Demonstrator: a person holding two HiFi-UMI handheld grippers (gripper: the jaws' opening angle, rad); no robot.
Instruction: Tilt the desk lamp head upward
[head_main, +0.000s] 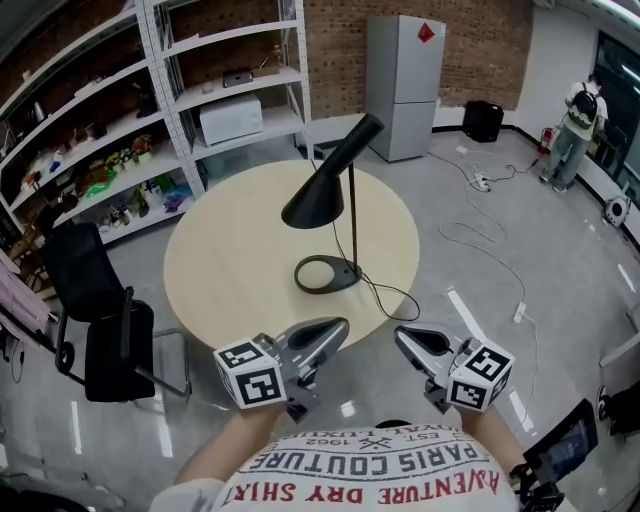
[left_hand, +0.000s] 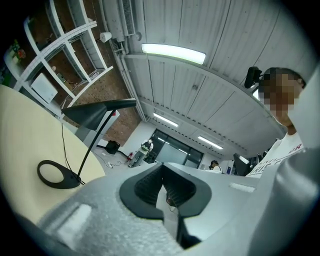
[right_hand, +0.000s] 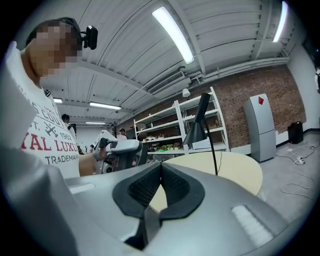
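The desk lamp (head_main: 352, 215) stands upright on the round, pale surface (head_main: 230, 262), slightly right of centre in the head view. Its black ring base (head_main: 326, 273) rests flat on the surface, and a thin stem rises from the rear of the base. The conical lamp head (head_main: 322, 194) sits at the top of the stem and slopes downward, with its wide opening facing down and to the left. A black cord (head_main: 395, 297) runs from the base toward the near edge of the surface. Your left gripper (head_main: 338, 327) is level with the near edge of the surface, its jaws closed together with nothing between them; the left gripper view confirms the pads meeting at the centre (left_hand: 163, 192). Your right gripper (head_main: 402, 336) is beside it on the right, also closed and empty, as the right gripper view shows (right_hand: 160, 186). Both grippers are clear of the lamp and touch nothing. A white shelving unit (head_main: 130, 120) and a grey refrigerator (head_main: 405, 85) stand against the brick wall behind the surface. A black chair (head_main: 95, 320) stands to its left.
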